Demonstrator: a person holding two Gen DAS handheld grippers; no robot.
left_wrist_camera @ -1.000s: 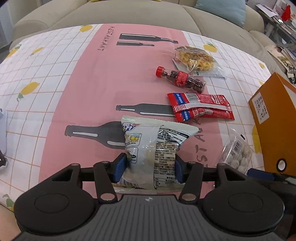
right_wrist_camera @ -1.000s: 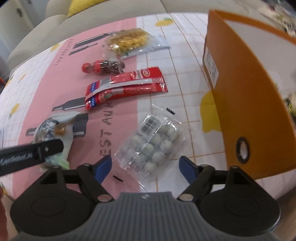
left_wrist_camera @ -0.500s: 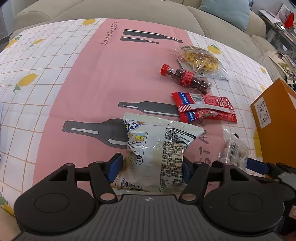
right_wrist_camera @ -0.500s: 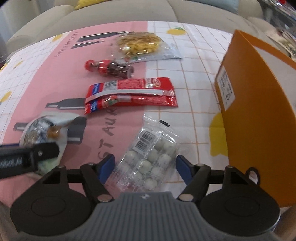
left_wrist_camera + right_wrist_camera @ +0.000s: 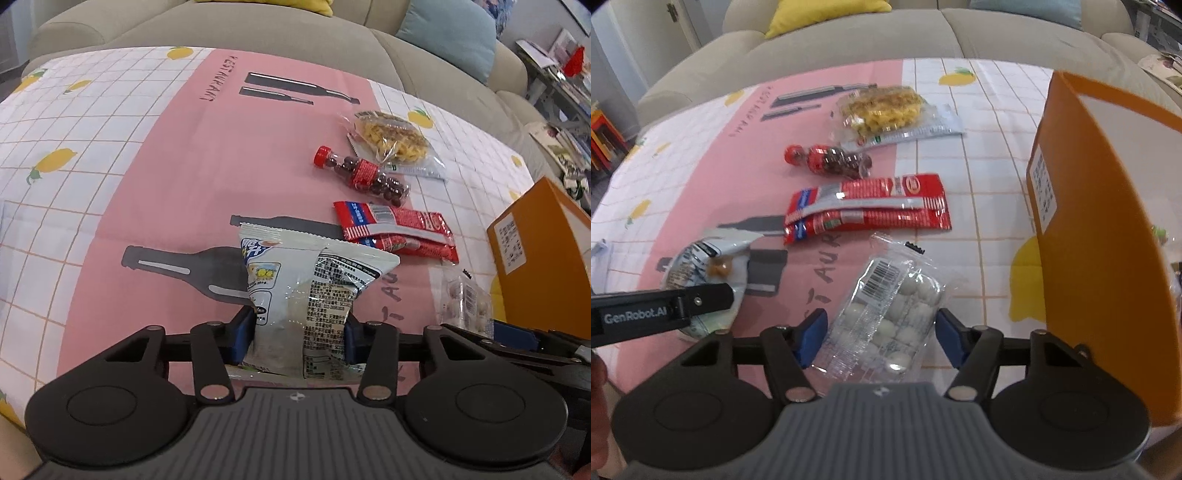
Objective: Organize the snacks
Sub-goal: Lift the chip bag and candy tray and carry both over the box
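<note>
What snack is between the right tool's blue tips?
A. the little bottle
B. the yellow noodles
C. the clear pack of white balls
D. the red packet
C: the clear pack of white balls lies between the closing right tool's tips.

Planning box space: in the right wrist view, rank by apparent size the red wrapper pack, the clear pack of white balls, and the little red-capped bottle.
1. Red wrapper pack and clear pack of white balls: look alike, and the clear pack's nearness makes ranking unsure.
2. Red-capped bottle, clearly smallest.
</note>
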